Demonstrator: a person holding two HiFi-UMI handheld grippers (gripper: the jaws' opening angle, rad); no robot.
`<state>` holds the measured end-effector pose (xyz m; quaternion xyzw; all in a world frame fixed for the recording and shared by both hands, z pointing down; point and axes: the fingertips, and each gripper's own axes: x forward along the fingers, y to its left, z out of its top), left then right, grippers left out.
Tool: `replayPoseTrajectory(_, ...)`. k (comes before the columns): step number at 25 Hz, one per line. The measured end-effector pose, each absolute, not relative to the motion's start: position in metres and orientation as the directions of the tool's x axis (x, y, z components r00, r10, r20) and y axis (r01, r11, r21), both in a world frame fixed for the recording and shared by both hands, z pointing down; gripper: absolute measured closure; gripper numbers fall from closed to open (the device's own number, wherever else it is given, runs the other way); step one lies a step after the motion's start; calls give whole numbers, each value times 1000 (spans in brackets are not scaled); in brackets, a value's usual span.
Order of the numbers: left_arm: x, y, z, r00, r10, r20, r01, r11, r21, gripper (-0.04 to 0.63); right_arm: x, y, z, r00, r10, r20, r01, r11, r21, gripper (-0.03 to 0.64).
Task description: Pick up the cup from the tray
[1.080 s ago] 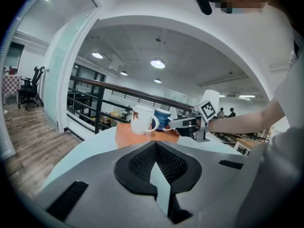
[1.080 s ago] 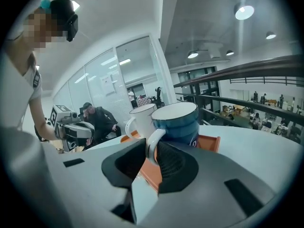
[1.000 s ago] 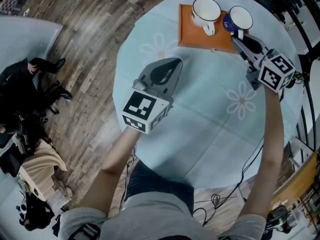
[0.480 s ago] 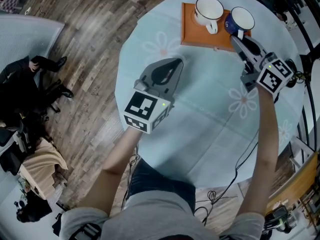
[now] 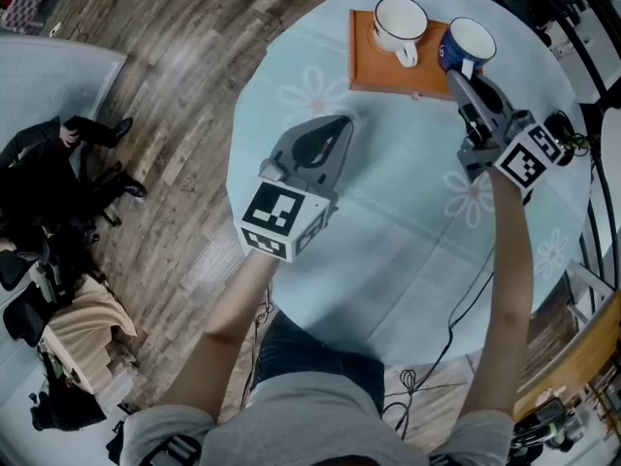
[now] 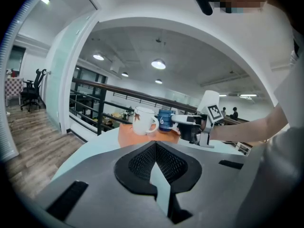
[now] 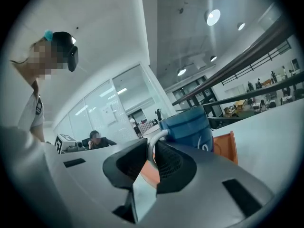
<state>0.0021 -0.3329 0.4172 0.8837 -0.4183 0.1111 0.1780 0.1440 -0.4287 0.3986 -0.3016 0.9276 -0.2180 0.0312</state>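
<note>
Now the right hand-held gripper [image 5: 462, 72] grips the blue cup [image 5: 469, 39] by its handle, at the tray's [image 5: 374, 71] right edge.
Its jaws have just been closing onto that handle; the left hand-held gripper [image 5: 340, 124] hangs over the bench [image 5: 388, 221], jaws together, empty.

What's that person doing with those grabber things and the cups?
A person holds a gripper in each hand at a round table. The right gripper has just been closing its jaws and now pinches the handle of the blue cup, at the right end of the orange tray. Whether the cup is off the tray yet is hard to tell. The white cup stands on the tray, untouched. The left gripper is shut and empty, over the table.
</note>
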Motion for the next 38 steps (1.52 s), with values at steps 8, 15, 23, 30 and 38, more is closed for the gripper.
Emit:
replayPoseTrajectory(8, 5, -334, 400, 636, -705, 313, -771, -595, 225, 588, 157, -393, 370, -818, -572, 56, -545, 740, -394, 569)
replayPoseTrajectory(15, 38, -317, 381, 670, -685, 285, -742, -632, 225, 589, 194, -351, 368, -790, -610, 66, -579, 705, -411, 569)
replayPoseTrajectory(23, 53, -297, 382, 684, -666, 298, -728, -650, 220, 588, 217, -312, 415, -747, -658, 97, -611, 622, -489, 569)
replayPoseTrajectory(30, 52, -286, 384, 684, -660, 311, -726, -655, 208, 589, 216, -299, 457, -737, -663, 132, -614, 575, -541, 569)
replayPoseTrajectory(38, 52, -277, 388, 685, -653, 324, -724, -658, 205, 588, 211, -299, 470, -747, -649, 145, -608, 580, -542, 569)
